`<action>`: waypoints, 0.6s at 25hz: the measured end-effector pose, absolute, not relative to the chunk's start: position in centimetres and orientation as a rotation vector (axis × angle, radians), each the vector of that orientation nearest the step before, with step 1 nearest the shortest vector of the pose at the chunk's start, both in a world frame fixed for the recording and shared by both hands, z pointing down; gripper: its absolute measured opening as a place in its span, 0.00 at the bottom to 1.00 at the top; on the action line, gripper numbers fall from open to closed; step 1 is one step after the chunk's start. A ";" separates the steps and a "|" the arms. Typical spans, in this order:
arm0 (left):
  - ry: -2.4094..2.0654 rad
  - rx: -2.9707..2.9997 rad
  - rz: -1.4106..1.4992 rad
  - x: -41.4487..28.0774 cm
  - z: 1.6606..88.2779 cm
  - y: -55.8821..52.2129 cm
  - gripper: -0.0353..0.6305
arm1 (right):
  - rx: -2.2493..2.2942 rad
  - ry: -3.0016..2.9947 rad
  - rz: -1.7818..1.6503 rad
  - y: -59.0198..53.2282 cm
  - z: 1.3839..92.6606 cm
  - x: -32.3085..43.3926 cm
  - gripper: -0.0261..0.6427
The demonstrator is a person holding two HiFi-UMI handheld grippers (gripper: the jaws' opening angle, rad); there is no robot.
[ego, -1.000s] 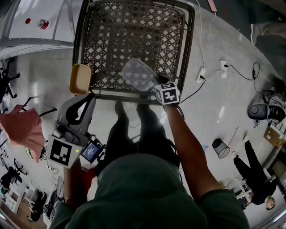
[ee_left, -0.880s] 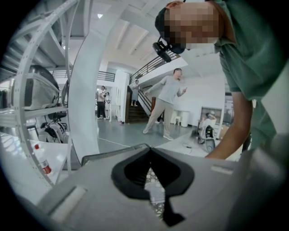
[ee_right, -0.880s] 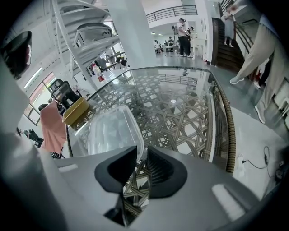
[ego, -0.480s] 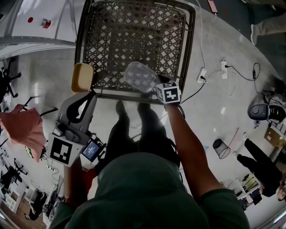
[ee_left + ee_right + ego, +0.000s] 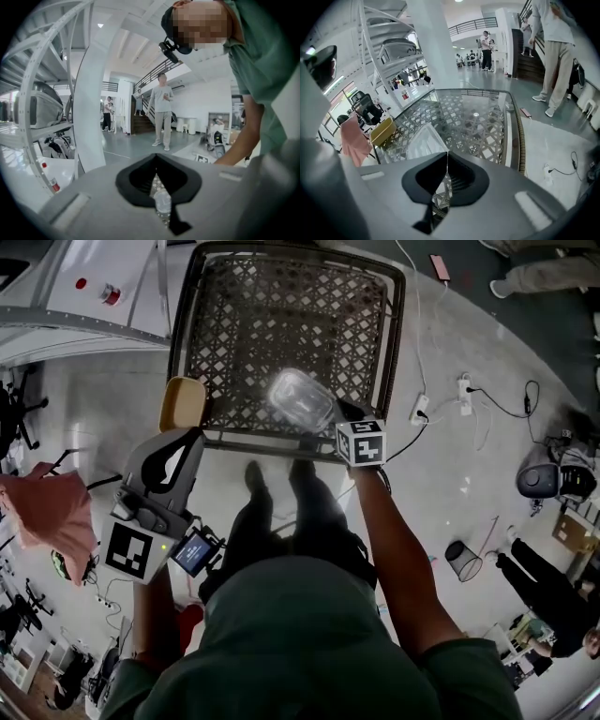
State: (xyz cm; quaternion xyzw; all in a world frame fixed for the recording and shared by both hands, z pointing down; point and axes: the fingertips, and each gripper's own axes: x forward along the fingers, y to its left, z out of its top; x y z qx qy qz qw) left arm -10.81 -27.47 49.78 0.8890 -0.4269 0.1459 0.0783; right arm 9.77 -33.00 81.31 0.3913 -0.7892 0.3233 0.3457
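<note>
The clear plastic container [image 5: 300,397] was held over the glass-topped table [image 5: 397,334], apparently pinched by its thin rim in the right gripper [image 5: 446,153]. With so slight a bite it could be twisted loose and dropped. The left gripper [image 5: 157,161], pressed together on nothing, was held low near the yellow tub [image 5: 183,404].

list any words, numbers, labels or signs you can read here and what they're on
Nothing here reads as text.
Right marker cube on the right gripper: black square pattern, no letters.
Left marker cube on the left gripper: same, pattern only.
Lit screen on the left gripper: too small to read.
Small bottle: label blurred.
Clear container: no print visible.
</note>
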 end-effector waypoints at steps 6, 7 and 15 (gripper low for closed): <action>-1.297 2.701 0.421 -12.0 47.2 -26.5 0.06 | 1.073 -2.118 0.765 -33.2 76.0 9.3 0.05; -1.299 2.707 0.420 -12.2 46.8 -26.3 0.06 | 1.083 -2.129 0.750 -33.2 75.1 9.2 0.05; -1.316 2.759 0.395 -13.5 43.2 -24.6 0.06 | 1.140 -2.216 0.643 -32.4 67.0 8.7 0.05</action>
